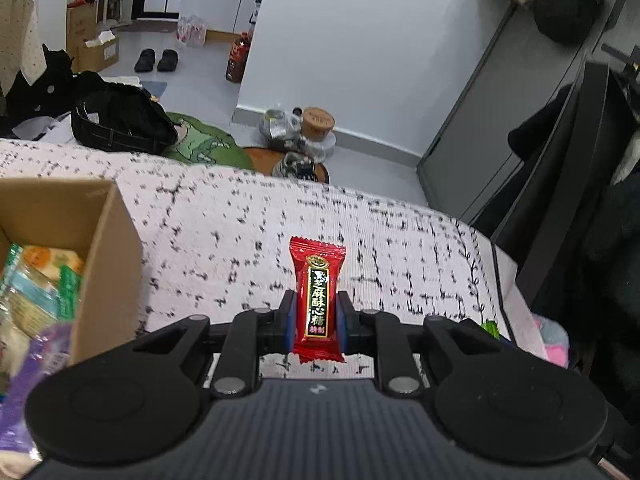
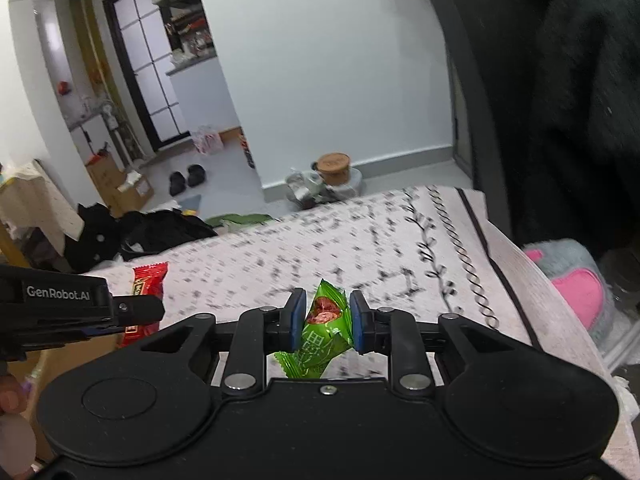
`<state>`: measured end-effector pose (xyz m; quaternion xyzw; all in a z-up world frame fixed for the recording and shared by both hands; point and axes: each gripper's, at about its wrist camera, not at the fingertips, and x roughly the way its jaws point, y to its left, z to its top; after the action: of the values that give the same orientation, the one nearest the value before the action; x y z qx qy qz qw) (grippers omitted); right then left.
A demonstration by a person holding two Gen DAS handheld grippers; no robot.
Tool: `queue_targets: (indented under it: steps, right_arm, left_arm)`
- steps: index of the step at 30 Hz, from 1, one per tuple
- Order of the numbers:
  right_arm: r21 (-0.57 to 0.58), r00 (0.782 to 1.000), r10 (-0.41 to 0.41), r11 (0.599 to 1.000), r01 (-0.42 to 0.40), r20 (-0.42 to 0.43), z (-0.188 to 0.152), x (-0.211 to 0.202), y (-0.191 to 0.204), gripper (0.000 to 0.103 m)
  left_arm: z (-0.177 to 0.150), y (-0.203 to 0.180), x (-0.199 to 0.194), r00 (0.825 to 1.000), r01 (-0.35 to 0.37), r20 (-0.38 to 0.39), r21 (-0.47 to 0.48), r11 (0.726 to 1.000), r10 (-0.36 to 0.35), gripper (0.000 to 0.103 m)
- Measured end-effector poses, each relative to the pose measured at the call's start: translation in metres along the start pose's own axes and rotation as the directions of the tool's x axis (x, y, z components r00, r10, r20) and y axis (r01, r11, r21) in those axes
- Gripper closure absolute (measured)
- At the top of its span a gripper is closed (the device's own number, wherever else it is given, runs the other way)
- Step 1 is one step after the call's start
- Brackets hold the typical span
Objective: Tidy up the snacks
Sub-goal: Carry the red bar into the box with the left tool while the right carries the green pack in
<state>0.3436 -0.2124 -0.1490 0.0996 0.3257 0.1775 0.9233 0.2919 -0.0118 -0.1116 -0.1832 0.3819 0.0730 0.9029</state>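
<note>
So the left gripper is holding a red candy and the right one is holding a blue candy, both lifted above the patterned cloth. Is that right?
Not quite. The right gripper has its jaws shut on a green candy, not a blue one, as the right wrist view shows. The left gripper does hold the red candy above the patterned cloth.

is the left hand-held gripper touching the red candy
Touching. The left wrist view shows the left hand-held gripper with both blue pads pressed against the sides of the red candy, no gap either side.
</note>
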Motion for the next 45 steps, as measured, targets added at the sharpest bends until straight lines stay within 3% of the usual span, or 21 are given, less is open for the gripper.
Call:
queue_targets:
  steps: [19, 30, 45]
  right_arm:
    - [-0.036, 0.984, 0.165, 0.986, -0.163, 0.074, 0.020, -0.014, 0.061, 0.082]
    - [-0.097, 0.960, 0.271, 0.960, -0.264, 0.070, 0.019, -0.013, 0.101, 0.084]
    - [-0.157, 0.933, 0.358, 0.924, -0.350, 0.029, 0.012, -0.011, 0.150, 0.084]
  left_arm:
    - [0.027, 0.040, -0.065, 0.993, -0.012, 0.115, -0.048, 0.999, 0.018, 0.084]
    - [0.037, 0.091, -0.106, 0.979, -0.094, 0.169, -0.117, 0.989, 0.113, 0.084]
    - [0.031, 0.144, -0.118, 0.971, -0.180, 0.128, -0.168, 0.969, 0.203, 0.084]
